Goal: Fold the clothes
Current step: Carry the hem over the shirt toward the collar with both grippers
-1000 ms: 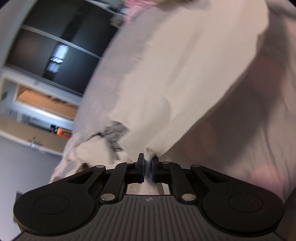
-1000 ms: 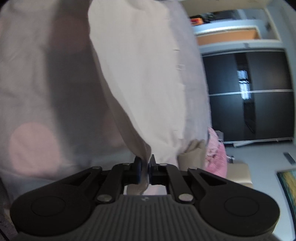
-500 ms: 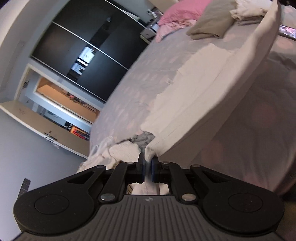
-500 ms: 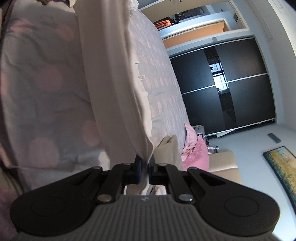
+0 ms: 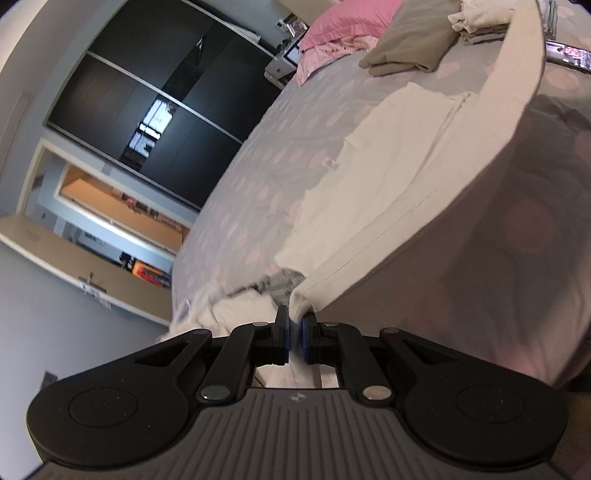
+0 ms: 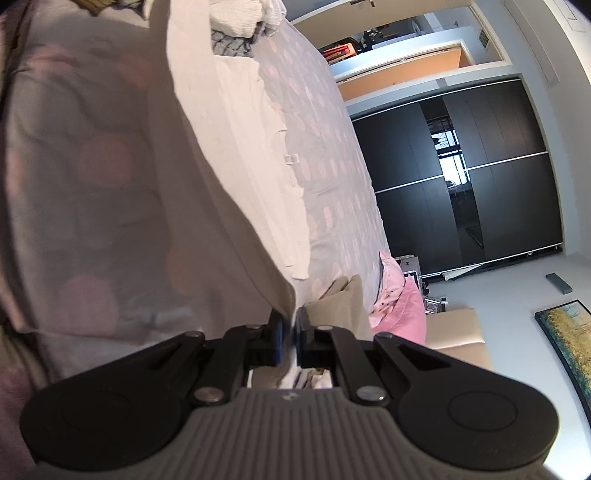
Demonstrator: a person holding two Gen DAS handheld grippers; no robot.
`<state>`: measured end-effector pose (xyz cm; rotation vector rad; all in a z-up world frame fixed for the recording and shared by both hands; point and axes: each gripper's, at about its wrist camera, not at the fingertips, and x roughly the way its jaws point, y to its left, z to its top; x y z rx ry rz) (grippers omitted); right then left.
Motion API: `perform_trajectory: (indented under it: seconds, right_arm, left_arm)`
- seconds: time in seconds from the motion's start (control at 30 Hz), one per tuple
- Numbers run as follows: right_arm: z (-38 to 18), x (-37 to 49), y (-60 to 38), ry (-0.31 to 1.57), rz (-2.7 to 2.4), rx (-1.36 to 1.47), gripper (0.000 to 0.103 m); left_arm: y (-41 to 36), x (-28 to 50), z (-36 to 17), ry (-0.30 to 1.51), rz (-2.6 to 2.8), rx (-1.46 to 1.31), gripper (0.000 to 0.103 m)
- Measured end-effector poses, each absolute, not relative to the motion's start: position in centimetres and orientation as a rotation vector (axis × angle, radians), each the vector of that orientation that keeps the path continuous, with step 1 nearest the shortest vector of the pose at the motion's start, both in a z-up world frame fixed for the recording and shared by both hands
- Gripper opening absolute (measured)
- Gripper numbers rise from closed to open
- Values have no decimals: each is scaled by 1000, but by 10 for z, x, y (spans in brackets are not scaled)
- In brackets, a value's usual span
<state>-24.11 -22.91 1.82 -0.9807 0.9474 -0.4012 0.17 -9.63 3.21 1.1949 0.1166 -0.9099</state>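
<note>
where pinched, garment (image 5: 424, 192) between gripper (image 5: 294, 334)

- A bedroom at home: a wide bed (image 5: 258, 177) under a grey cover with pink dots.
- Pink pillow (image 5: 343, 22) at its head.
- Dark sliding wardrobe (image 6: 480, 177) along the wall.
- Framed painting (image 6: 569, 339) hanging nearby.
- Clothes (image 5: 484, 18) piled on the bed.

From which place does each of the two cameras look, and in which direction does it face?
Left wrist: sits on the left gripper, looking along its fingers across the bed toward the dark wardrobe; only its own shut jaws show, clamping the cream garment.
Right wrist: sits on the right gripper, facing the same bed; only its own jaws show, clamping that garment.
Shared: garment, bed, wardrobe, pink pillow.
</note>
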Motion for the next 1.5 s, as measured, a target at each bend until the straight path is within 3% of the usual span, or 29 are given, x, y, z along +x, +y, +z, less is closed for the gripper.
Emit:
perform_trajectory:
  seconds: [0.6, 1.5]
  right_arm:
    - [70, -87, -374, 1002, -358, -848, 7]
    - [-69, 103, -532, 1063, -461, -631, 7]
  left_arm:
    - [-238, 141, 66, 310, -1016, 1101, 4]
    - [-381, 294, -69, 585, -849, 1012, 4]
